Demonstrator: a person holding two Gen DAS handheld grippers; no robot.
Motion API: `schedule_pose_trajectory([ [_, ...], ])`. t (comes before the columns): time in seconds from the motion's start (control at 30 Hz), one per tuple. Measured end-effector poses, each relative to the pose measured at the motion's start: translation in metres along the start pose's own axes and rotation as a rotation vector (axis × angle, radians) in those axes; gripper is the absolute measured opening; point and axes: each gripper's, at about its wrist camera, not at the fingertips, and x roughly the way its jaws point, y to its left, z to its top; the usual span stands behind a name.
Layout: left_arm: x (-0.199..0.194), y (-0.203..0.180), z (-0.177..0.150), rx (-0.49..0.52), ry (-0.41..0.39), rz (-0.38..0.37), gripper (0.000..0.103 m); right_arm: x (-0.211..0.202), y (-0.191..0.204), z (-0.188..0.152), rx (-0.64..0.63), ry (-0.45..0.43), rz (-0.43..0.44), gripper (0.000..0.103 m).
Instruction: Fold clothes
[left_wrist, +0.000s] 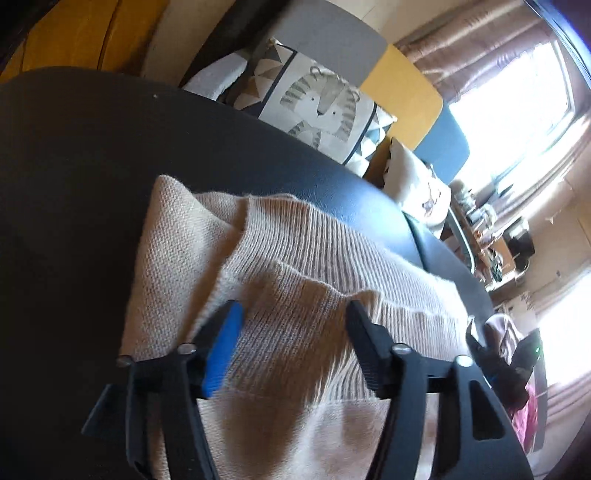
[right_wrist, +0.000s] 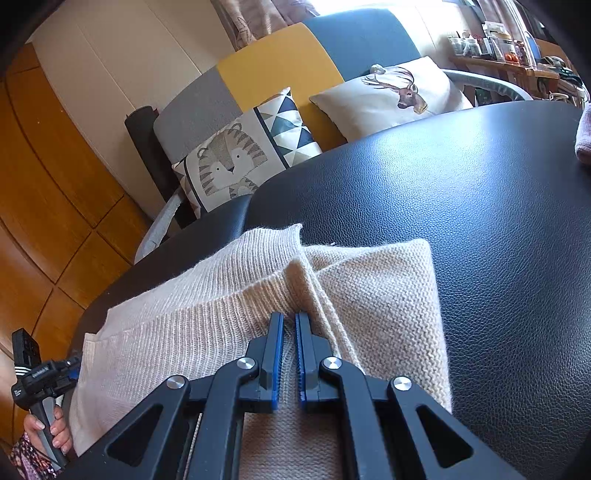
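Sweater: the beige knit sweater lies on the black table. It fills the lower middle of both pictures.
Folds done: it looks partly folded. One ribbed flap lies over the plain knit part, and a crease runs up the middle of the right wrist view.
Left claw: the left gripper is wide apart, low in its picture. Its jaws sit just over the ribbed cloth. Nothing is pinched between them.
Right claw: the right gripper is almost closed, with only a thin gap. Its tips sit at the crease. I cannot tell if any cloth is caught in them.
Hand: a person's hand grips a handle in the lower left corner of the right wrist view.
Around: a tiger cushion and a deer cushion lean on the sofa behind the table.
Left to do: I think the sweater needs more folds and some smoothing. The edges do not line up yet.
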Motion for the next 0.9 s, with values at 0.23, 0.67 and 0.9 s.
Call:
schedule_pose_trajectory([
  [0.23,0.015,-0.030,-0.014,0.264,-0.017,0.212,0.007,0.000,0.000,0.000,0.002,-0.001,0.001,0.003],
  [0.67,-0.004,-0.003,0.002,0.261,-0.174,0.429,0.005,0.000,0.000,-0.001,0.006,0.000,0.005,0.003],
  [0.9,0.012,0.003,-0.003,0.300,-0.146,0.461,0.010,0.000,0.002,-0.002,0.009,-0.002,0.006,0.003],
])
